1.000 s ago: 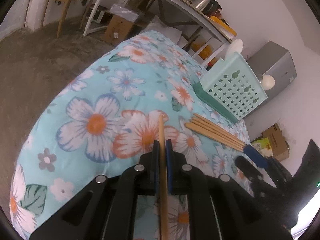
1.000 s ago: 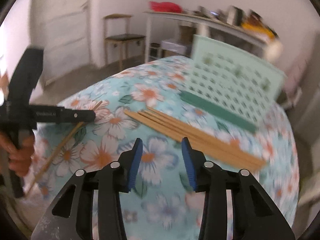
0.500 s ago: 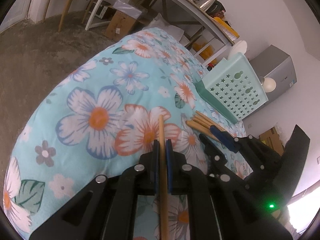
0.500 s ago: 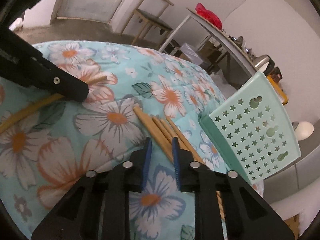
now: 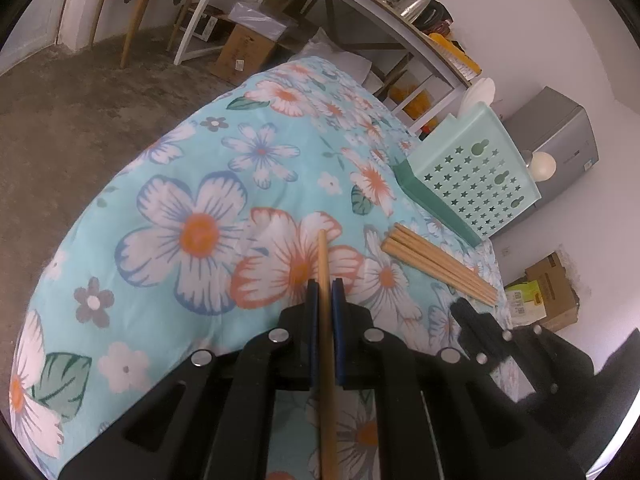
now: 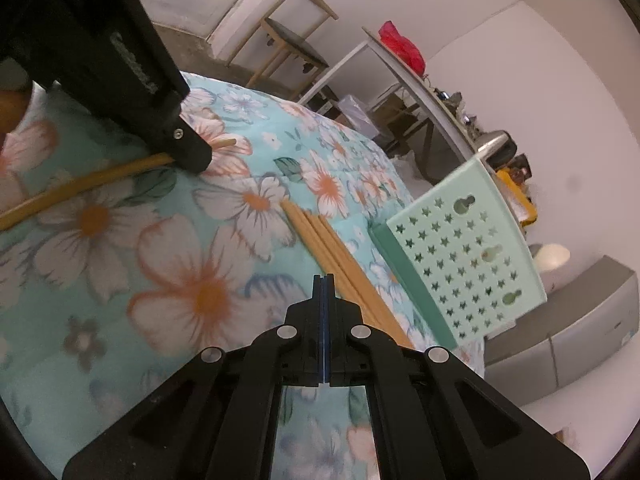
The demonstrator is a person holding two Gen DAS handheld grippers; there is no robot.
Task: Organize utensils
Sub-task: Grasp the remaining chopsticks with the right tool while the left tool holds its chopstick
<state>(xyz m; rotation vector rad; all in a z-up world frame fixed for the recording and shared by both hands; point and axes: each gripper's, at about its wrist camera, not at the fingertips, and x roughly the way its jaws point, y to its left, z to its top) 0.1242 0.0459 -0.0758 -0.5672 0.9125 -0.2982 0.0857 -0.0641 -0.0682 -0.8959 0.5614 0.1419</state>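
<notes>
My left claw (image 5: 325,292) pinches one stick (image 5: 322,252) mid-frame so I can carry it, my right claw (image 6: 324,280) is pressed together on nothing, beside the pile (image 6: 320,236) near the basket (image 6: 468,256) at right.

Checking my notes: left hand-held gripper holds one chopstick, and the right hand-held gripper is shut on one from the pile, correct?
Not quite. In the right wrist view the right hand-held gripper is shut on nothing, beside the pile of chopsticks. The left hand-held gripper does hold one chopstick.
</notes>
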